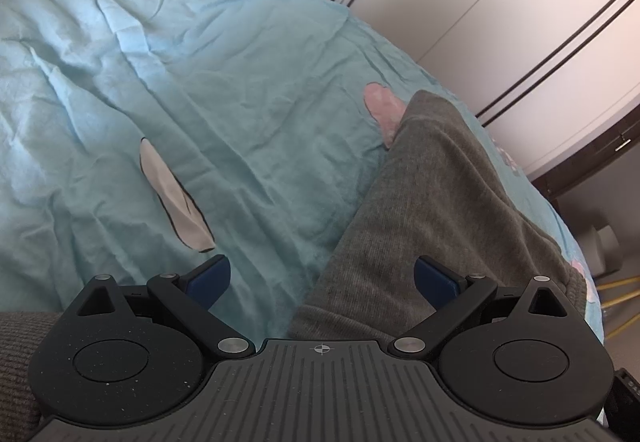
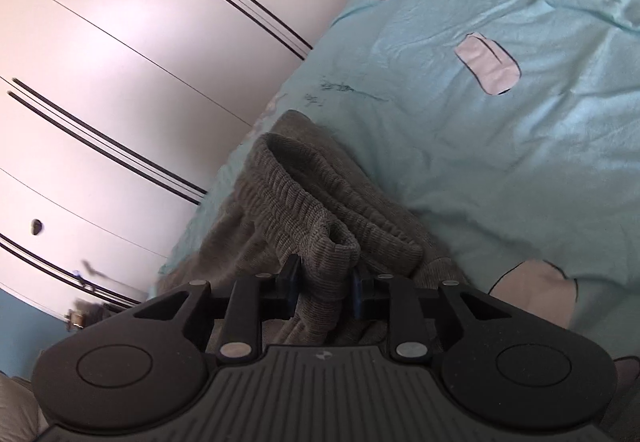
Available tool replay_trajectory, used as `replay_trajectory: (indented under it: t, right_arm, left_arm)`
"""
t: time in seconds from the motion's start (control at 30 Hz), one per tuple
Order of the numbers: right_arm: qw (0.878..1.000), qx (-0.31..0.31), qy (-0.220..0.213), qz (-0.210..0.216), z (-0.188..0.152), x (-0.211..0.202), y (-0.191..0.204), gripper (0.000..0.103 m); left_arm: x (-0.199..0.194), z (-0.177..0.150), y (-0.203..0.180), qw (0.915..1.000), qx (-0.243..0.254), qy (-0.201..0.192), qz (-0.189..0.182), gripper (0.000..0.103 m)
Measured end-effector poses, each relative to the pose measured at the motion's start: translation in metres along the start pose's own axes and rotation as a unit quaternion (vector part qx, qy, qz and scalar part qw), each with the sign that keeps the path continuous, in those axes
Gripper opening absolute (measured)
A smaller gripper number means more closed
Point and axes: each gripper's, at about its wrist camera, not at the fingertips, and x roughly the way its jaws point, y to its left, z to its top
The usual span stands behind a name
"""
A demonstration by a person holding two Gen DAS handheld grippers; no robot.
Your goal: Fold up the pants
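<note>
Grey knit pants [image 1: 436, 209] lie on a light blue bedsheet [image 1: 208, 89] near the bed's right edge. In the left wrist view a pant leg stretches away from me. My left gripper [image 1: 322, 278] is open and empty, its blue pads spread wide just above the near end of the leg. In the right wrist view the ribbed elastic waistband [image 2: 304, 201] is bunched and stands up. My right gripper [image 2: 326, 282] is shut on a fold of the waistband, cloth pinched between its blue pads.
White wardrobe doors [image 1: 480, 1] with black stripes stand close beside the bed, also in the right wrist view [image 2: 120, 81]. The sheet [image 2: 500, 121] carries pink and white mushroom prints. Yellow legs of some object [image 1: 620, 290] show on the floor past the bed edge.
</note>
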Motion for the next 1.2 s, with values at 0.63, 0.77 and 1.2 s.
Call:
replay_trajectory:
  t: [0.63, 0.77, 1.2]
  right_arm:
    - [0.997, -0.079, -0.008, -0.018, 0.073, 0.033, 0.045, 0.046]
    - [0.99, -0.14, 0.018, -0.003, 0.07, 0.061, 0.059, 0.026]
    - [0.983, -0.157, 0.064, -0.068, 0.081, 0.057, 0.008, 0.097]
  left_arm:
    - [0.003, 0.001, 0.0, 1.0, -0.002, 0.0, 0.005, 0.101]
    - [0.006, 0.002, -0.001, 0.9999, 0.001, 0.007, 0.01, 0.101]
    - [0.044, 0.011, -0.024, 0.9976, 0.036, 0.046, -0.036, 0.101]
